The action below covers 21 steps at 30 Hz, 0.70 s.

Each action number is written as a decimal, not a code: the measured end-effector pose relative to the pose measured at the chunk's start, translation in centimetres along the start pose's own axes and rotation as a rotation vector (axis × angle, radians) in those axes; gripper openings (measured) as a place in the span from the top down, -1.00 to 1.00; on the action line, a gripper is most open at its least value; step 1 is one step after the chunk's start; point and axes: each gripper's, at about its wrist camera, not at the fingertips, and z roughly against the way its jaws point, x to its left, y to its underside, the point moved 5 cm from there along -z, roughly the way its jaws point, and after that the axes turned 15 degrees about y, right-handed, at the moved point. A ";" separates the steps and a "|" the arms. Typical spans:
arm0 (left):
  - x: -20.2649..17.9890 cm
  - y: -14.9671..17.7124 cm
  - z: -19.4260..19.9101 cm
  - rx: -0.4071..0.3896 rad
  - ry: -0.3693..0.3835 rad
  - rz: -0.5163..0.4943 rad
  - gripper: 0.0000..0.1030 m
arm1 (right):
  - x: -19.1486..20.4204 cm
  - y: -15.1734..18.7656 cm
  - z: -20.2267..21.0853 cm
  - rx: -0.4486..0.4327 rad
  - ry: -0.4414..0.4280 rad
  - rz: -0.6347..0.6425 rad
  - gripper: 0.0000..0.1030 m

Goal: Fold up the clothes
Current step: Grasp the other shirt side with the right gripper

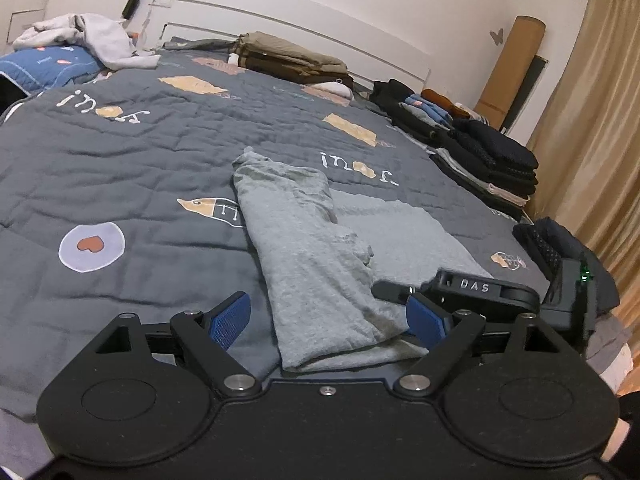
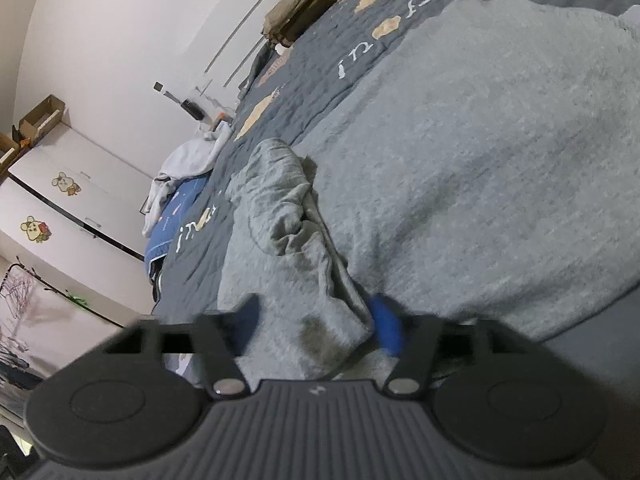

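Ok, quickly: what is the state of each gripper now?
Left gripper: open, with the grey garment between its fingers.
Right gripper: grey garment between its fingers, picture blurred; cannot be told.

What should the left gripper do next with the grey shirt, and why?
Probably close the left gripper on the grey shirt. Its jaws stand open with the shirt's near edge lying between them, while the right gripper looks clamped on the cloth beside it. Both likely need a hold before folding.
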 end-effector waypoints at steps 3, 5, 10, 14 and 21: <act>-0.1 0.0 0.0 -0.003 0.001 0.002 -0.64 | 0.4 -0.2 0.5 -0.006 -0.029 -0.009 0.80; -0.2 0.0 -0.1 -0.002 -0.001 -0.002 -0.64 | 0.4 -0.4 0.6 -0.012 -0.041 -0.016 0.75; -0.4 0.2 -0.3 0.005 -0.001 -0.005 -0.64 | -0.8 -0.5 -1.3 0.049 -0.043 -0.094 0.29; -0.4 0.2 -0.3 0.007 -0.005 -0.004 -0.64 | -0.3 -0.4 -1.5 0.029 -0.059 -0.068 0.14; -0.5 0.2 -0.4 0.006 -0.006 -0.008 -0.64 | 0.3 -0.3 -0.8 -0.014 -0.050 -0.078 0.89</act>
